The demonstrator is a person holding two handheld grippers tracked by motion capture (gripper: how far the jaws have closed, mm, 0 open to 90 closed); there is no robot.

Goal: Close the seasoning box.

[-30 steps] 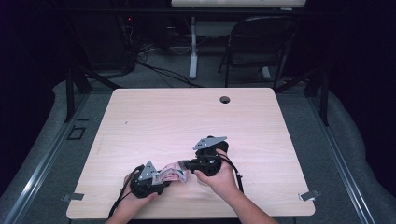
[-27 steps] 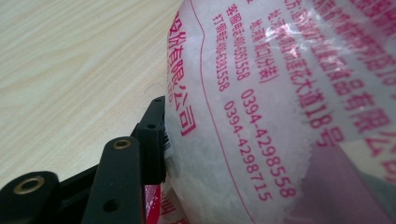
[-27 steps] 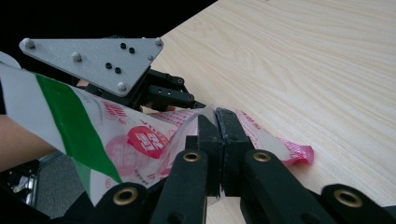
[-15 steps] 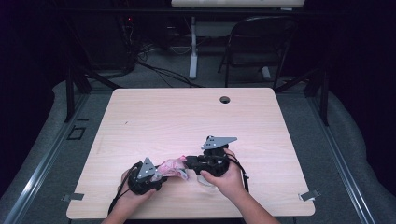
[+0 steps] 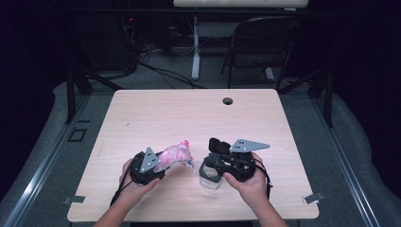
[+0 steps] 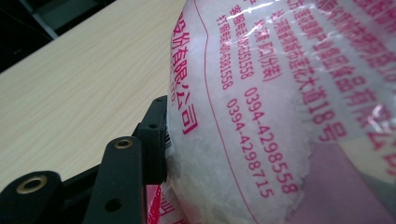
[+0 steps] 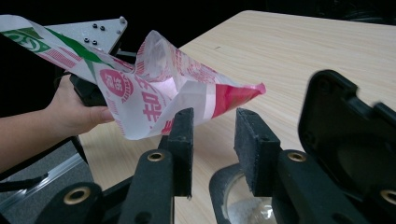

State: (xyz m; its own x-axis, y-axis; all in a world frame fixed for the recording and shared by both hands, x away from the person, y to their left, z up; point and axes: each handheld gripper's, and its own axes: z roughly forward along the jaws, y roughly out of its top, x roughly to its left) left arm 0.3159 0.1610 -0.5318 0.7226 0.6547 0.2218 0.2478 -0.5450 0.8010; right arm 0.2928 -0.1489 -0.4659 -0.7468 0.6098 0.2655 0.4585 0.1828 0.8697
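In the left gripper view, the left gripper (image 5: 158,165) has its jaws clamped on a plastic bag (image 6: 261,107) printed with pink characters and holding a white granular fill; the one jaw in sight presses straight into the bag's side, and the bag bulges past it up and to the right, with the wooden table (image 6: 79,79) running off behind it to the left. From above, that gripper sits in the person's left hand (image 5: 135,182) near the table's front edge, and the bag rises out of it, tilted up and toward the right gripper (image 5: 212,160). In the right gripper view, the right gripper's jaws stand apart with nothing pressed between them, having just been opening; the bag's crumpled open top (image 7: 187,88) hangs just beyond and above their tips, close to the left one, though whether it touches that jaw cannot be told. Directly under these jaws stands a clear container (image 7: 243,205) with a black rim and some white matter in it, and a black lid (image 7: 345,126) stands tilted up at the jaws' right side. Farther off in the same view, the left hand (image 7: 77,114) and its gripper's grey plate (image 7: 88,32) hold the far end of the bag. From above, the container (image 5: 210,177) stands on the table just below the right gripper, a little apart from the bag.
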